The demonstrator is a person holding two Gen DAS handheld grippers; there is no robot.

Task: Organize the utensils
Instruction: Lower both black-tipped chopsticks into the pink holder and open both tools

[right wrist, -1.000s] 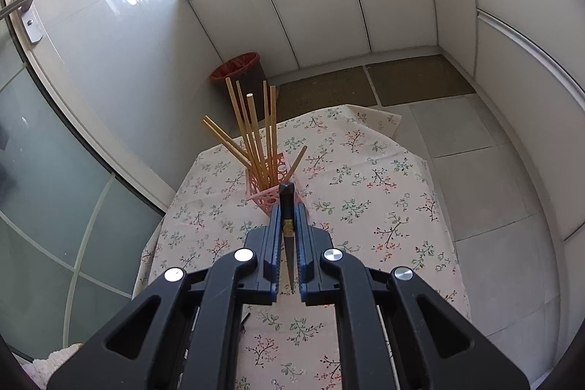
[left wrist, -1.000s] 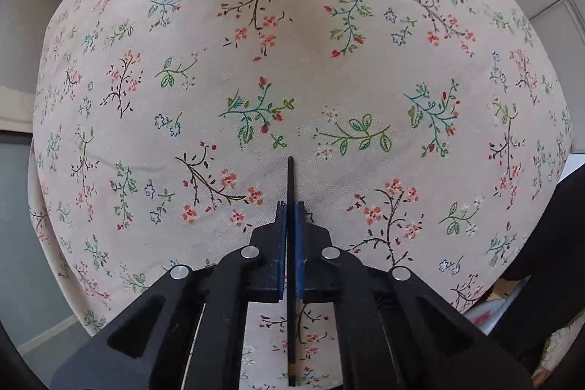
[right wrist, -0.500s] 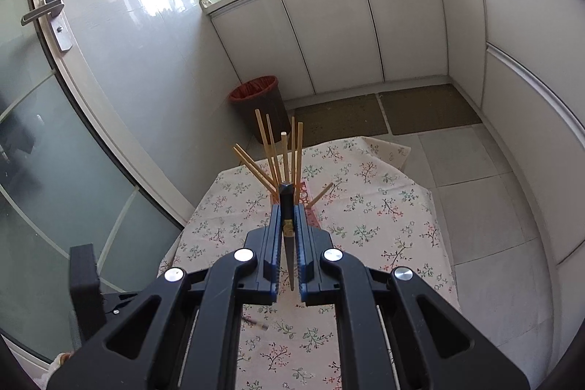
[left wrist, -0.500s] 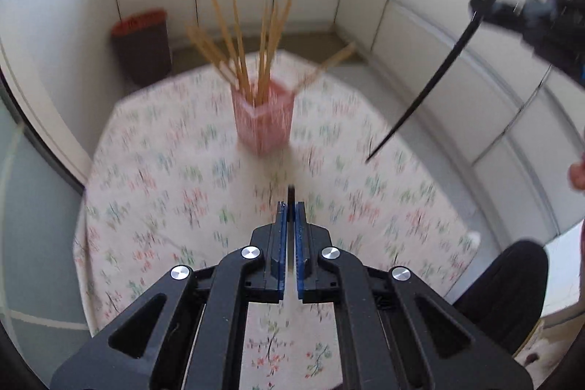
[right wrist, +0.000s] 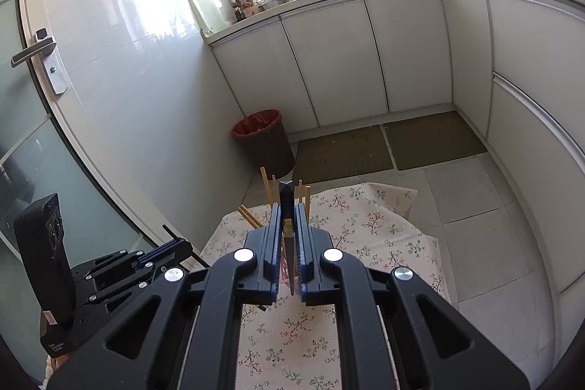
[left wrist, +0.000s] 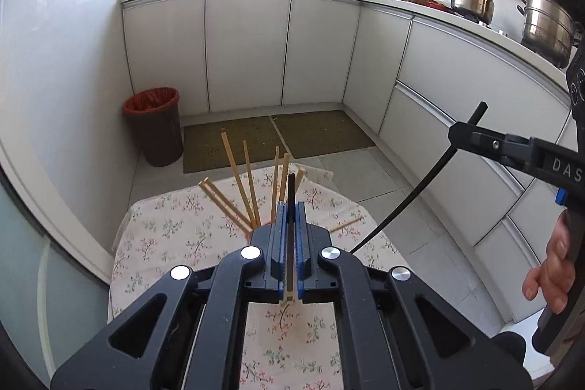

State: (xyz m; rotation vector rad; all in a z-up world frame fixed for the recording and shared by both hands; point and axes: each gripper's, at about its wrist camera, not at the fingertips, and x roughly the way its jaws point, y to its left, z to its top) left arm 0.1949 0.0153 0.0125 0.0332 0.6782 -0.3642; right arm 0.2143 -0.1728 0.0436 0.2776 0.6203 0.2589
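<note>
Above the floral table point(left wrist: 175, 229), your left gripper point(left wrist: 290, 207) and right gripper point(right wrist: 289, 211) each clamp one black chopstick point(left wrist: 291, 192); wooden chopsticks point(left wrist: 241, 181) stand beyond.

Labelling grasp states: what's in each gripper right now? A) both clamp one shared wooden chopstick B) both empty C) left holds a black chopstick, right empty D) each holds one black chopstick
D: the left gripper is shut on its own black chopstick, and the right gripper is shut on another black chopstick; the wooden chopsticks stand in the holder on the table.

Home kitchen: cabinets point(left wrist: 248, 46), stovetop pots point(left wrist: 546, 24)
</note>
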